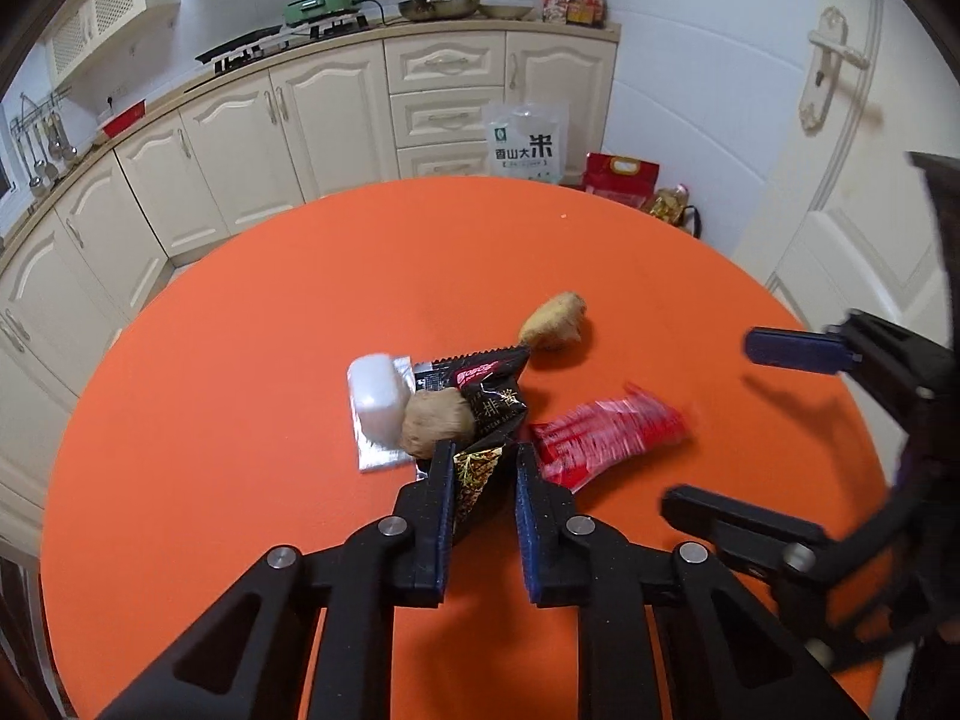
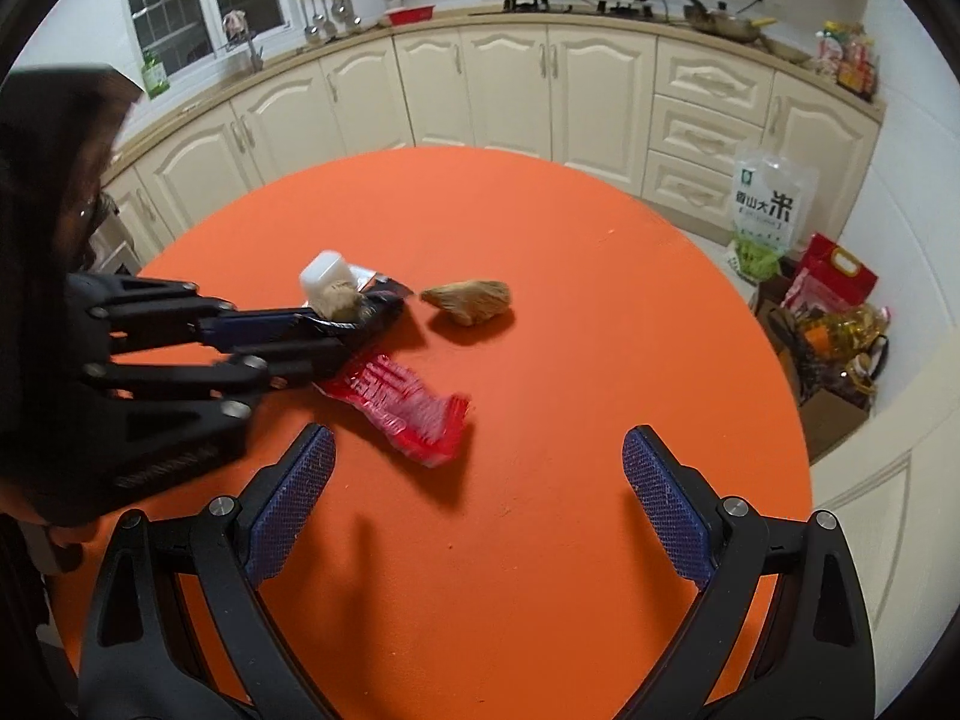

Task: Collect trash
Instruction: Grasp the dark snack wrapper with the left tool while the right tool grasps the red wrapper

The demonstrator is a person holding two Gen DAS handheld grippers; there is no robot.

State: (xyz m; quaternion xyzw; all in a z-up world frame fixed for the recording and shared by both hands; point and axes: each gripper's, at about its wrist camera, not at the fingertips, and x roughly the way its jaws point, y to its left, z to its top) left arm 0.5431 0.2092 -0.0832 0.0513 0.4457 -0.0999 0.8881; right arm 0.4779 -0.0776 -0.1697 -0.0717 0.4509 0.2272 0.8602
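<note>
now left fingers [image 1: 480, 450] straddle black wrapper [image 1: 486, 396]

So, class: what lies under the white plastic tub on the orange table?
A flat silver foil packet lies under the white tub, sticking out at its near end. The part beneath the tub is covered.

We see a matt orange table [image 1: 240, 360], a glossy crinkled red plastic wrapper [image 1: 606, 432], a shiny black foil packet [image 1: 486, 414], and textured blue pads on matt black plastic jaws.
</note>
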